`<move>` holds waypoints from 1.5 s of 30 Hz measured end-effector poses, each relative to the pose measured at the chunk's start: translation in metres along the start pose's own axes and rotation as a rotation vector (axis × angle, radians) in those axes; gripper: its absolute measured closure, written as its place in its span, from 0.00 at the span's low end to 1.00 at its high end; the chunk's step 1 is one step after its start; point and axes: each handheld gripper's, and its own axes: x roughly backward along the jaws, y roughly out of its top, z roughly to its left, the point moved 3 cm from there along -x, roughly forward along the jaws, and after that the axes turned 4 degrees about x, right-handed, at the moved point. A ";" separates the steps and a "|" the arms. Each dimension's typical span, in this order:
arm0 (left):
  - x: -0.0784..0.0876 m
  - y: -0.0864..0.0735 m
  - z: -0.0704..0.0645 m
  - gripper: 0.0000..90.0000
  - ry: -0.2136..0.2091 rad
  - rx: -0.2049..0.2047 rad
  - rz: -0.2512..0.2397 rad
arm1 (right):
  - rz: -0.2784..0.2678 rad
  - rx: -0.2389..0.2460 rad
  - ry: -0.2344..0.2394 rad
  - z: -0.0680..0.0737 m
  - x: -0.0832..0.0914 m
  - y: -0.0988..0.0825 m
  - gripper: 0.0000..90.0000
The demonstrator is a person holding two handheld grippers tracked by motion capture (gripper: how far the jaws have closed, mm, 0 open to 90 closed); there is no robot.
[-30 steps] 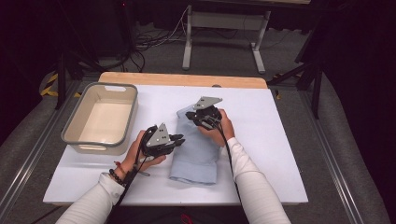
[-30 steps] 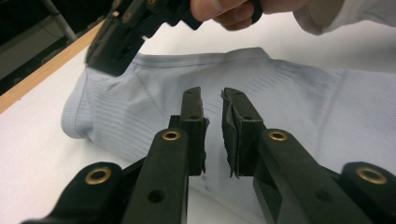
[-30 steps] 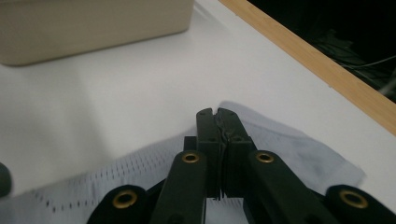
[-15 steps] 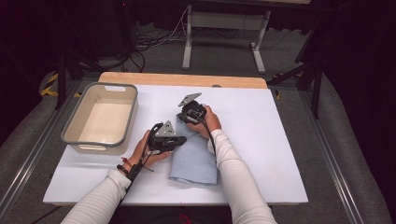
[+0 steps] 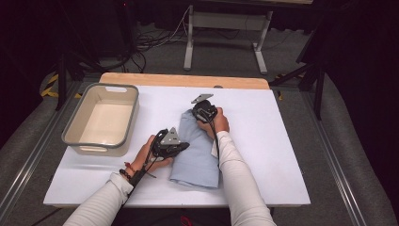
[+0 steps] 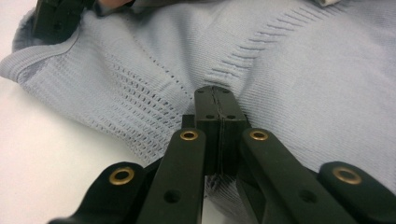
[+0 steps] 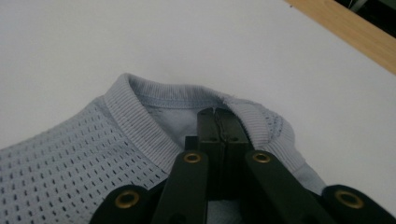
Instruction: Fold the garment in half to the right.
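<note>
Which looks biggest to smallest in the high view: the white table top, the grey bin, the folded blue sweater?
1. White table top, by far the largest.
2. Grey bin.
3. Folded blue sweater, looking only somewhat smaller than the bin; arms cover part of it, so that call is unsure.

One light-blue knit garment [image 5: 197, 150], one beige bin [image 5: 101, 120], one white table [image 5: 282, 141], two grippers.

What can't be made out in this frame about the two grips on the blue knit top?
- Left gripper: jaws shut on the blue knit top; its own pads hide how many layers are pinched.
- Right gripper: jaws shut at the collar; the pads cover the pinched cloth.
- High view: hands and sleeves cover both grip points; the folded top's underside is hidden.
- Bin: its near wall hides part of the floor.
</note>
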 end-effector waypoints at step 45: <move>0.030 -0.022 -0.063 0.97 -0.118 -0.129 0.064 | -0.071 0.034 0.080 0.007 0.037 -0.037 1.00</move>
